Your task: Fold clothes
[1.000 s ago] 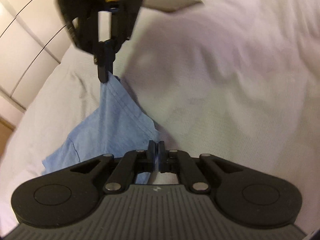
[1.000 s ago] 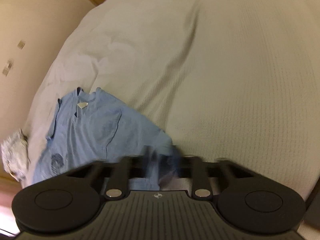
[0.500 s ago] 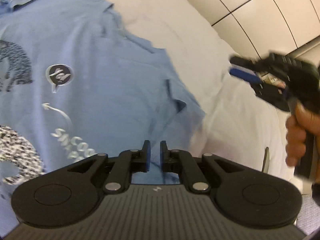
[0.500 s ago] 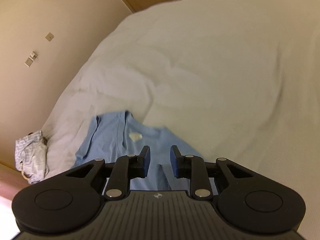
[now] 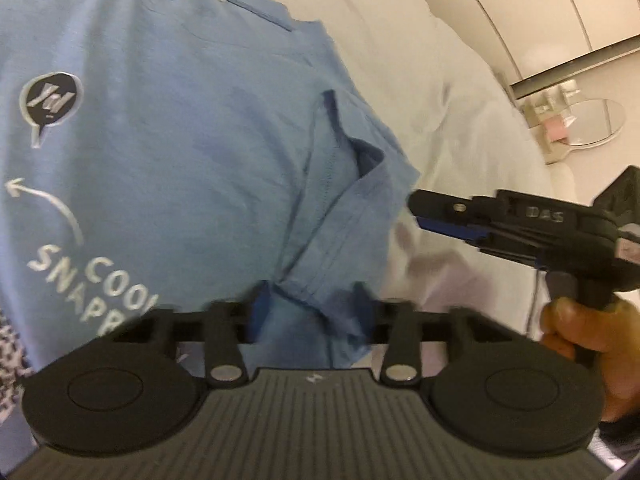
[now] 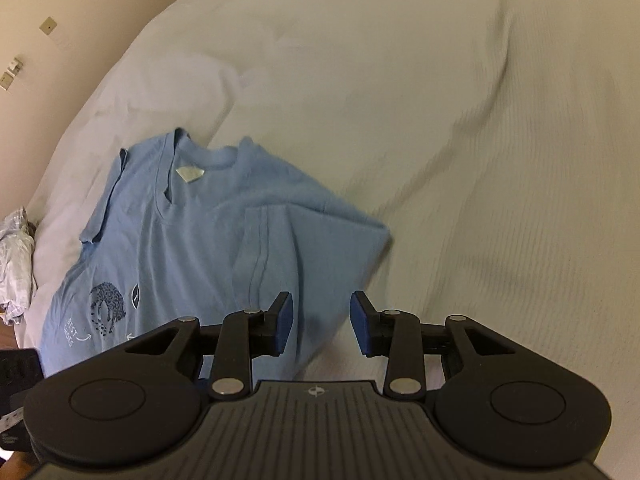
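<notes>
Opening, the left gripper (image 5: 310, 312) straddles the hem of a short sleeve at lower centre of its view; its black fingers are blurred, and the pads do not press the cloth. Soft light-blue jersey fills the left of that frame: a T-shirt (image 5: 168, 128) printed with white lettering and a speech-bubble badge. At right, a hand (image 5: 580, 332) grips the right gripper (image 5: 420, 210), seen side-on, near the sleeve's edge. In its own view the right gripper (image 6: 322, 322) is opening too, blue pads apart over the shirt's edge. The T-shirt (image 6: 192, 248) lies lower left on a white waffle-textured bedspread (image 6: 460, 140), crumpled pale cloth (image 6: 16, 260) beside it.
</notes>
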The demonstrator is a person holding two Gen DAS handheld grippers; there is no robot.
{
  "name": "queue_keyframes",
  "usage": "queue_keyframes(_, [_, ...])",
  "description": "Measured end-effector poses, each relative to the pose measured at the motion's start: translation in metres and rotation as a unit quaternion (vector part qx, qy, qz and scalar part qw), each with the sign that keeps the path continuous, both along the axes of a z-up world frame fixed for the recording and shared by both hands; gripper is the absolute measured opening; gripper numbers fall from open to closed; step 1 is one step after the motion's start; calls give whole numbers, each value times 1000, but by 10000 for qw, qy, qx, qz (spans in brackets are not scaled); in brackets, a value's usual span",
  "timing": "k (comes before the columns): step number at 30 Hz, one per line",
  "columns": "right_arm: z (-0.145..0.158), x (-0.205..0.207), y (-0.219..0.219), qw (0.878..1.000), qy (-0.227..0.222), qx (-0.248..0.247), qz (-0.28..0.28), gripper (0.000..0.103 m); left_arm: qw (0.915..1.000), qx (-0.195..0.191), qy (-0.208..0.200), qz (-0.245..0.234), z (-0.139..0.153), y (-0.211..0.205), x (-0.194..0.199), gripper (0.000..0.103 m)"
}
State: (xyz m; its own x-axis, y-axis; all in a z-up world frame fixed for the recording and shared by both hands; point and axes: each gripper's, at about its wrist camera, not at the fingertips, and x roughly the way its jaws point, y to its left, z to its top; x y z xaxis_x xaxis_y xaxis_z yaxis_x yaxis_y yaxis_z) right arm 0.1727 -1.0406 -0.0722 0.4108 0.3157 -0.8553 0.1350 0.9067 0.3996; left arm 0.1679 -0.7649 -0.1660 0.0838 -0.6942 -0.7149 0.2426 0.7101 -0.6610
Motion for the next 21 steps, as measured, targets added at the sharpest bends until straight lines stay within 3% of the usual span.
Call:
queue_keyframes(1, [-1,-1,-1,10000,-2,-12,-1,36,10000,-31,-40,-10,2,0,1,3])
queue_keyframes(2, [-2,0,-1,10000,-29,-61,20,36,9999,-63,-81,-21,5,1,1,0])
queue_keyframes(7, [2,23,7,9950,-426,-683,592,36,9996,-157,-77,229,14,19,-1,0])
queue_keyframes(12, [-1,50,18,9776,-654,-1196,1601,36,9992,-74,139,374,6,32,-3,0])
queue_keyframes(13, [-4,54,20,9745,-631,-1236,1761,36,9991,-73,222,361,2,31,-2,4])
queue_keyframes(14, [-6,56,23,9708,-601,-1292,1932,36,9989,-72,301,347,-1,29,-2,18])
queue_keyframes(16, [-9,58,24,9675,-543,-1317,2091,36,9986,-105,394,346,-5,25,-1,35])
queue_keyframes(21, [-10,56,20,9690,-473,-1232,2088,36,9968,-280,611,431,-19,4,6,31])
